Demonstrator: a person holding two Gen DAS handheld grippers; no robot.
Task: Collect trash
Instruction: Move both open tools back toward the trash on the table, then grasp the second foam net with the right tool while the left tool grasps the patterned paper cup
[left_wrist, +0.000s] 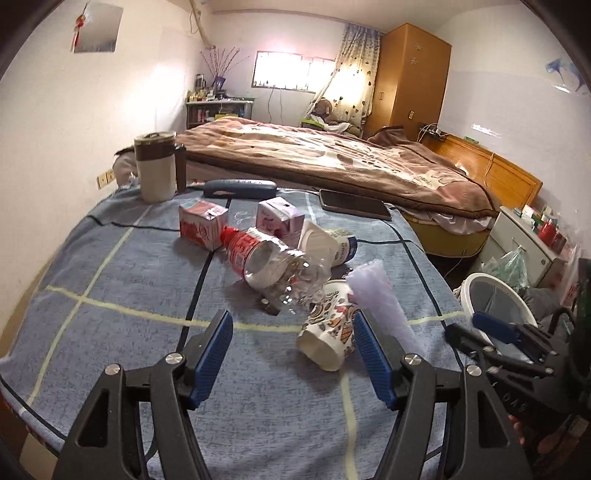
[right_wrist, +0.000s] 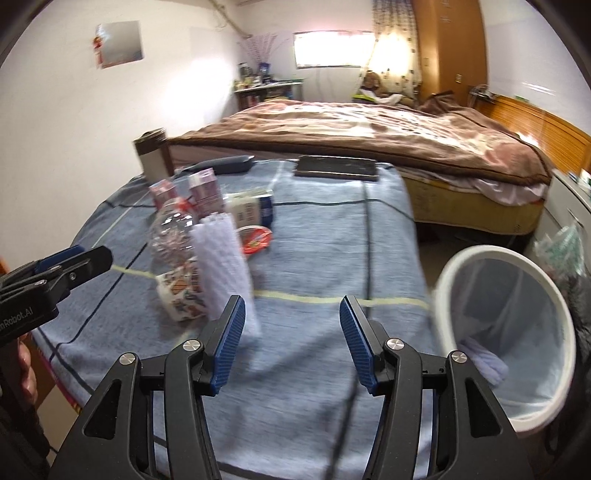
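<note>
left gripper (left_wrist: 291, 354) and right gripper (right_wrist: 291, 332), both spread wide with nothing between the fingers, above the table (left_wrist: 110, 332); trash (bottle (left_wrist: 273, 262), cup (left_wrist: 328, 332), cartons (left_wrist: 201, 225)) mid-table; bin (right_wrist: 509, 332) beside its right edge.

A crushed clear bottle (left_wrist: 275, 264) with a red label lies on its side mid-table, touching a patterned paper cup (left_wrist: 328, 328) tipped over with its base toward the camera and a white foam sleeve (left_wrist: 376, 302) lying against it. Behind stand a red-and-white carton (left_wrist: 201, 223) and a pink carton (left_wrist: 279, 218), with a white tub (left_wrist: 328, 245) on its side beside them. A white bin (right_wrist: 509, 332), tilted mouth-forward off the table's right edge, holds a pale scrap (right_wrist: 484, 356).
</note>
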